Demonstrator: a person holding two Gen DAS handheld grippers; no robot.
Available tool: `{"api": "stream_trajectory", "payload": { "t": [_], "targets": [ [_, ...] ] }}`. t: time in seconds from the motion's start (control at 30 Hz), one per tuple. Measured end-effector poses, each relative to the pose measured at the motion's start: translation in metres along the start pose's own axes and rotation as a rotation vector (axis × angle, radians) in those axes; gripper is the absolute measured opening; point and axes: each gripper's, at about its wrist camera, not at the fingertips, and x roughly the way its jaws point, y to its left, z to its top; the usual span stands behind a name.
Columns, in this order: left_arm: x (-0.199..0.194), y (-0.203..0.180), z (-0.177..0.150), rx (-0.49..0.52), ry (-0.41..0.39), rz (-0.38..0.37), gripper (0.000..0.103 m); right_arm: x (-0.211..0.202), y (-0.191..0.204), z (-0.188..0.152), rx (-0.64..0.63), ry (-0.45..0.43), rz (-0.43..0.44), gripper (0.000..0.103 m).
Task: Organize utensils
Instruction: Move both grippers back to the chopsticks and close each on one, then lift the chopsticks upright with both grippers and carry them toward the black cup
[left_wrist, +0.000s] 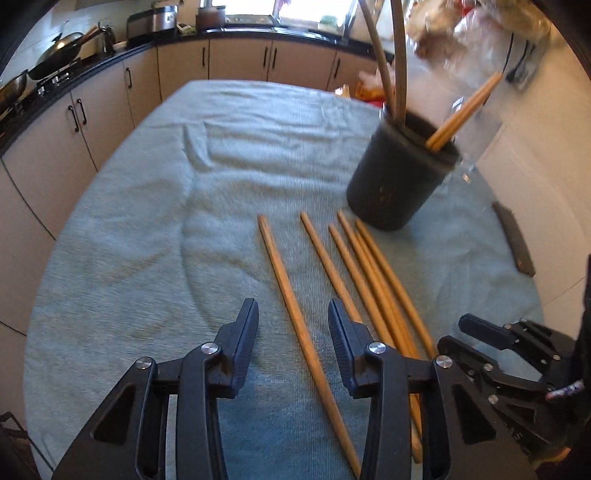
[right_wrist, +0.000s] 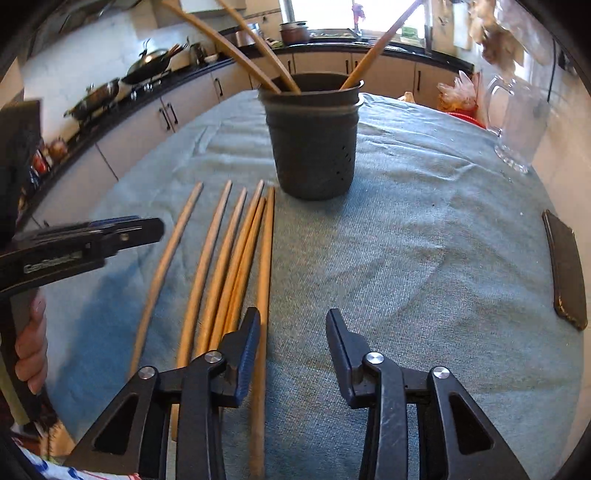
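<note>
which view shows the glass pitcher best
The right wrist view: the glass pitcher stands whole, handle and base clear. The left wrist view shows only a blurred sliver behind the dark utensil holder.

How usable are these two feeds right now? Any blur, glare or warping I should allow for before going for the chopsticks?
Left wrist view: far field smeared, the dark utensil holder and bags behind it blurred; the loose chopsticks bow from fisheye.
Right wrist view: sharper; the holder is crisp, the window blows out white, and the glass pitcher is hazy.
Both: dark vignette corners; each claw sharp.
</note>
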Motion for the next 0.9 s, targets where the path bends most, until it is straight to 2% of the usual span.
{"api": "stream_trajectory", "payload": {
  "t": [0.13, 0.3, 0.33, 0.37, 0.4, 0.43, 0.47, 0.5, 0.63, 0.77, 0.9],
  "targets": [
    [0.016, -0.005, -0.002, 0.012, 0.036, 0.011, 0.038, 0.004, 0.001, -0.003, -0.012, -0.003, -0.002, 0.036],
    [0.019, -0.01, -0.004, 0.044, 0.023, 0.032, 0.037, 0.007, 0.005, -0.001, -0.007, -0.007, 0.019, 0.036],
    [0.019, -0.011, -0.005, 0.051, 0.02, 0.034, 0.031, 0.007, 0.008, -0.002, -0.01, -0.005, 0.02, 0.036],
    [0.019, -0.012, -0.007, 0.069, 0.017, 0.049, 0.018, 0.009, 0.01, -0.003, -0.016, -0.001, 0.021, 0.036],
    [0.019, -0.012, -0.005, 0.079, 0.016, 0.059, 0.012, 0.011, 0.013, -0.004, -0.025, 0.004, 0.007, 0.035],
    [0.019, -0.011, -0.005, 0.085, 0.015, 0.063, 0.011, 0.011, 0.015, -0.004, -0.034, -0.001, -0.013, 0.033],
    [0.018, -0.009, -0.006, 0.077, 0.016, 0.053, 0.01, 0.012, 0.017, -0.004, -0.039, 0.001, -0.033, 0.026],
    [0.018, -0.008, -0.005, 0.072, 0.018, 0.049, 0.009, 0.012, 0.018, -0.003, -0.036, 0.004, -0.045, 0.01],
    [0.015, -0.002, -0.007, 0.053, 0.039, 0.026, 0.007, 0.01, 0.009, -0.002, 0.032, 0.024, -0.041, 0.009],
    [0.005, 0.005, -0.021, 0.063, 0.065, -0.011, 0.007, -0.004, 0.0, -0.022, 0.059, 0.037, -0.077, 0.008],
    [-0.009, 0.011, -0.039, 0.1, 0.088, -0.035, 0.007, -0.038, -0.014, -0.064, 0.067, 0.045, -0.112, 0.008]
  ]
}}
